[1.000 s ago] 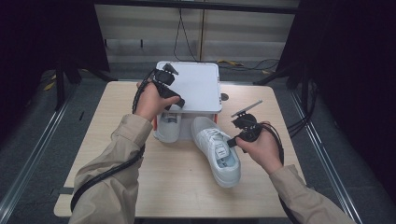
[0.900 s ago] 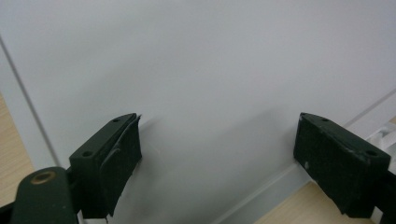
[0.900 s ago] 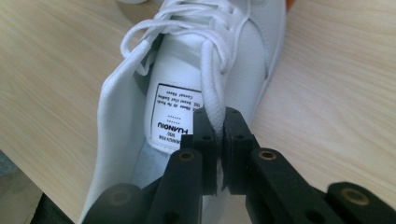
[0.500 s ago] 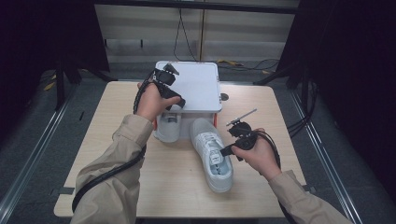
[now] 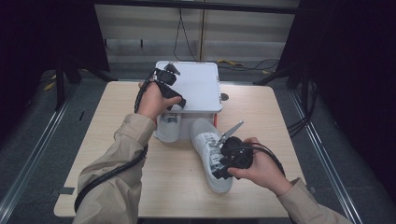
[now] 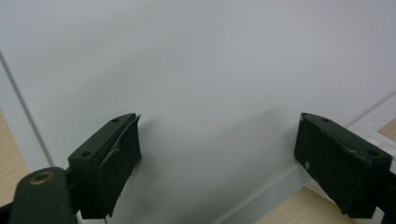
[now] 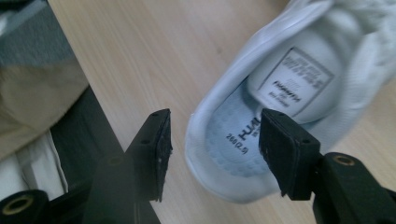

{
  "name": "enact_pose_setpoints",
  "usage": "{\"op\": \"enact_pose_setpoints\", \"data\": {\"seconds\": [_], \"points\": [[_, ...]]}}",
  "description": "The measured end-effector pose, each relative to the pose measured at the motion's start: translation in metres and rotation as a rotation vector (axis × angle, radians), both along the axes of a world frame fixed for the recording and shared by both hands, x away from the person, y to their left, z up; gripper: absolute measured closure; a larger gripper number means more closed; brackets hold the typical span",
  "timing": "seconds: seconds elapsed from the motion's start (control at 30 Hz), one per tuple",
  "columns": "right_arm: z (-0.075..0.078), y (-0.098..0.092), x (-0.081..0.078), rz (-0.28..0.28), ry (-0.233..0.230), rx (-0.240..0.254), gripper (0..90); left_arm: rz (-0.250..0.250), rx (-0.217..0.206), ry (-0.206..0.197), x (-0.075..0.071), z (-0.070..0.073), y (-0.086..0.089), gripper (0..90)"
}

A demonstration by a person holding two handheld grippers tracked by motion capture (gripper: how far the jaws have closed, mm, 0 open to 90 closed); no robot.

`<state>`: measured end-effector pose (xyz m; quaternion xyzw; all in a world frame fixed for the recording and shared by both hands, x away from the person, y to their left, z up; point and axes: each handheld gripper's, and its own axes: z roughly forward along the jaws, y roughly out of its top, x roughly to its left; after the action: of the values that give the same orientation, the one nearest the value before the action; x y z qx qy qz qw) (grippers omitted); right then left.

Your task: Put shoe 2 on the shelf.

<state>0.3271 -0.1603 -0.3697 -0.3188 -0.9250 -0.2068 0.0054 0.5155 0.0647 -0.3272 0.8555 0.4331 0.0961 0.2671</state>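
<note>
The right gripper (image 7: pixel 212 154) hangs just over the heel of the white sneaker (image 5: pixel 211 156). Its jaws have just been opening and now straddle the heel rim without pressing it. The shoe's long axis runs away from that claw, toe toward the white box (image 5: pixel 191 86). The left gripper (image 5: pixel 169 88) rests spread on the box lid, well off from the shoe, so the right hand is nearer.
</note>
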Motion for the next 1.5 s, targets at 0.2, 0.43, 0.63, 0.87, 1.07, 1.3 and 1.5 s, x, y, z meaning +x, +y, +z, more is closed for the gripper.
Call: {"op": "enact_pose_setpoints", "data": {"seconds": [0.2, 0.43, 0.63, 0.87, 1.07, 1.3, 1.5], "points": [[-0.02, 0.004, 0.004, 0.033, 0.04, -0.059, 46.8, -0.003, -0.003, 0.001, 0.0, 0.0, 0.001, 14.0], [-0.036, 0.011, 0.004, 0.072, 0.092, -0.1, 68.6, -0.002, -0.003, -0.006, 0.0, 0.0, 0.001, 14.0], [-0.034, 0.022, -0.003, 0.096, 0.061, -0.114, 78.6, -0.001, -0.005, -0.006, 0.0, 0.0, 0.0, 14.1], [-0.014, 0.038, -0.001, 0.101, 0.036, -0.08, 79.2, -0.001, -0.009, -0.01, -0.001, -0.001, 0.001, 14.1], [-0.011, 0.049, 0.01, 0.083, -0.014, -0.074, 78.6, -0.002, -0.019, -0.016, -0.001, -0.001, 0.002, 14.3], [-0.011, 0.052, 0.03, 0.037, -0.076, -0.064, 78.5, -0.01, -0.018, -0.02, -0.001, -0.001, 0.002, 14.5], [-0.014, 0.061, 0.044, 0.06, -0.083, -0.055, 78.2, 0.003, -0.019, -0.021, 0.0, -0.002, 0.0, 15.1]]}}
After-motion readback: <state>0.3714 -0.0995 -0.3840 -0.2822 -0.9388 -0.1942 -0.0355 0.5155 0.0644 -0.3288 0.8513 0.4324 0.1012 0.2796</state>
